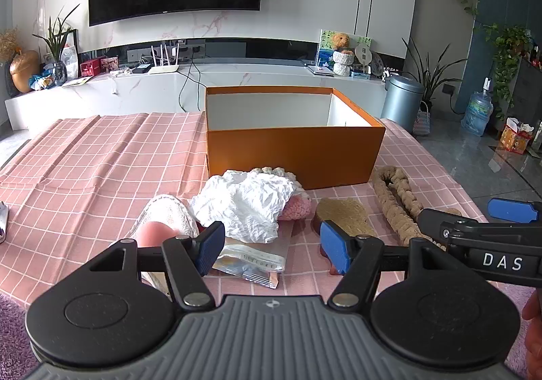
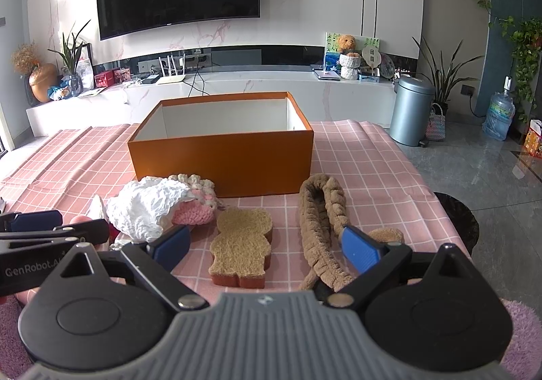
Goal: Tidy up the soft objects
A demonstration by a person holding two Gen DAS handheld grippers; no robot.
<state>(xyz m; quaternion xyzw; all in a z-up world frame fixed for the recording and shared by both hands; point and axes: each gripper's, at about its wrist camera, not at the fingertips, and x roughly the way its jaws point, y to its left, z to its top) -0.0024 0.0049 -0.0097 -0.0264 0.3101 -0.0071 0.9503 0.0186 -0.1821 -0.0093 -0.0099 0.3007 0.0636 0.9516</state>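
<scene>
The soft things lie in a loose row on the near part of the table (image 2: 359, 156), which is covered in a pink checked cloth, just in front of the orange box (image 2: 223, 163); the box stands open at the top and, as far as its white inner walls show, holds nothing yet. From left to right you have a pale lacy piece (image 1: 169, 214), a crumpled white cloth (image 1: 244, 207) lying partly over a pink and cream crocheted piece (image 2: 196, 207), a bear-shaped sponge (image 2: 242, 247) lying flat, and a long brown plush band (image 2: 321, 227) folded in a loop; a small clear packet (image 1: 250, 263) lies nearest you, partly under the white cloth.

Your left gripper (image 1: 267, 249) hangs above the packet and the white cloth with its blue pads wide apart and nothing between them; your right gripper (image 2: 269, 247) hangs above the sponge and the near end of the plush band, equally wide and empty.

To start well, I would take one piece per gripper; lower the right pads astride the sponge's narrow waist, or gather the band where both strands run together so it does not trail; bunch the white cloth at its highest fold rather than an edge; lift clear of the box's near wall before letting go.
</scene>
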